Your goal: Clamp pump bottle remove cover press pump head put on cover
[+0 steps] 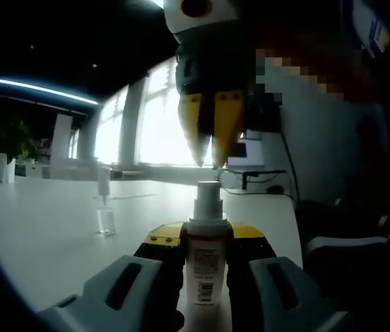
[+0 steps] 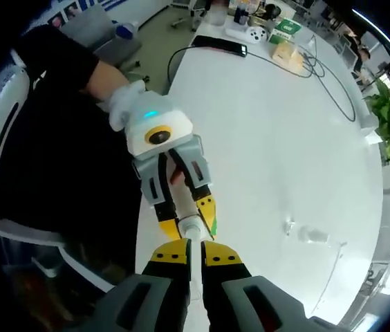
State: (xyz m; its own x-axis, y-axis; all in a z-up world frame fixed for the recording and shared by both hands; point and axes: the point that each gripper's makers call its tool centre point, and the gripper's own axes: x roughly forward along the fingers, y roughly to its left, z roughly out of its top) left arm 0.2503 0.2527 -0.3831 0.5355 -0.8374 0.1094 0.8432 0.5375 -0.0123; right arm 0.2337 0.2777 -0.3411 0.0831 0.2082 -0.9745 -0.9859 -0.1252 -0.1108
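At a white table [image 2: 278, 138], the left gripper [image 1: 205, 259] clamps an upright pump bottle [image 1: 205, 266] between its jaws while the right gripper [image 1: 209, 164], jaws nearly closed, poises directly above the pump head [image 1: 207, 195], a clear cover [image 1: 105, 204] standing well off to the left.

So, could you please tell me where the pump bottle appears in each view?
Left gripper view: bottom centre, the pump bottle stands upright between the jaws of the left gripper.
Right gripper view: lower centre, its white top sits between that gripper's yellow tips.
Shared landmark: the white table.
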